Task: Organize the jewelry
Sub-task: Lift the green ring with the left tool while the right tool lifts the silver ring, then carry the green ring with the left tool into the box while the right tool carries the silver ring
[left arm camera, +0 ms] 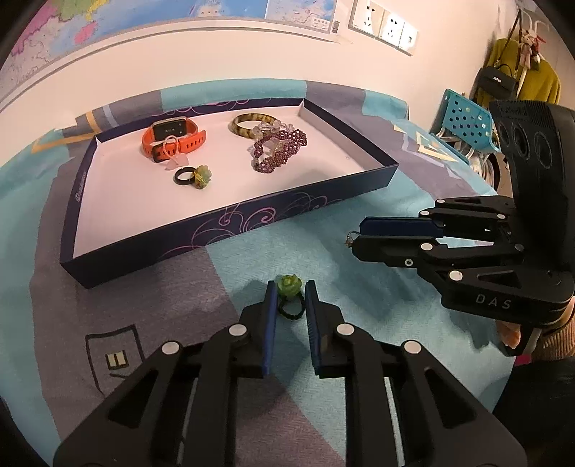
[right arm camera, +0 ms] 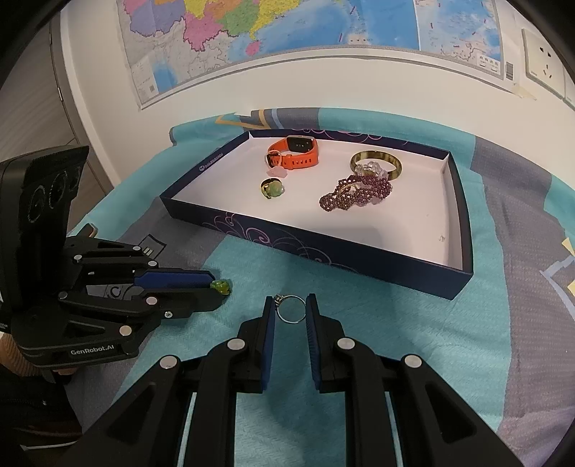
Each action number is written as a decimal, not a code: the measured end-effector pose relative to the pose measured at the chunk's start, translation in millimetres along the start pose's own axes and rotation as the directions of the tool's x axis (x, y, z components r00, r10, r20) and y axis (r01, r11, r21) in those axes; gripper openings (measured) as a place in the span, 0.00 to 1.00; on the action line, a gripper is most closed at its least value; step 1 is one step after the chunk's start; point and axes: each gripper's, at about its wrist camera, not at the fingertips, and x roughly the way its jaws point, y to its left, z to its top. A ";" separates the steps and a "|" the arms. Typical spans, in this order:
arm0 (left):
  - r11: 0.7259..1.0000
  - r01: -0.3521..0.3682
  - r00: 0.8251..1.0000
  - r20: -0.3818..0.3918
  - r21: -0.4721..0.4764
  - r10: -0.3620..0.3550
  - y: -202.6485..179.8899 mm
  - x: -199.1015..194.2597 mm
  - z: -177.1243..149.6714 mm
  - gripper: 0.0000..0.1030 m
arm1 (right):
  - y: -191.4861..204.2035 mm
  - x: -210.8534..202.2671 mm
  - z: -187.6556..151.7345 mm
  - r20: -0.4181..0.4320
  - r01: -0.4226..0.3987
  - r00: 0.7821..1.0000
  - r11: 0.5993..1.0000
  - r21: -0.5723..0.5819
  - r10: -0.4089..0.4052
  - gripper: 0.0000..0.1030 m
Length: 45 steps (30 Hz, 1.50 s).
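Observation:
A dark blue tray (left arm camera: 230,219) (right arm camera: 323,248) with a white floor holds an orange watch (left arm camera: 172,138) (right arm camera: 294,152), an amber bangle (left arm camera: 251,124) (right arm camera: 375,158), a purple bead bracelet (left arm camera: 278,149) (right arm camera: 355,194) and a green flower ring (left arm camera: 199,176) (right arm camera: 273,188). My left gripper (left arm camera: 290,303) (right arm camera: 215,287) is open around a green rose ring with a black band (left arm camera: 287,287) (right arm camera: 221,286) lying on the cloth. My right gripper (right arm camera: 290,310) (left arm camera: 354,239) is open around a thin silver ring (right arm camera: 290,309) (left arm camera: 349,237) in front of the tray.
A teal and grey patterned cloth (left arm camera: 359,186) (right arm camera: 395,323) covers the table. A wall with a map (right arm camera: 287,32) and sockets (left arm camera: 388,21) stands behind. A blue perforated basket (left arm camera: 467,118) and hanging bags (left arm camera: 503,79) are at the far right.

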 end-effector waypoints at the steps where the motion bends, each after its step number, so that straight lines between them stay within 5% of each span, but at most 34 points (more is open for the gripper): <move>1: 1.000 0.002 1.000 0.002 0.001 -0.002 -0.4 -0.3 -0.1 0.15 | -0.1 0.0 0.2 0.001 -0.001 1.000 1.000 0.000 0.001 0.15; 45: 0.999 -0.043 0.985 0.165 -0.022 0.046 7.5 -50.4 31.0 0.15 | -3.9 -14.8 42.0 0.095 0.021 0.995 0.999 -0.031 -0.018 0.15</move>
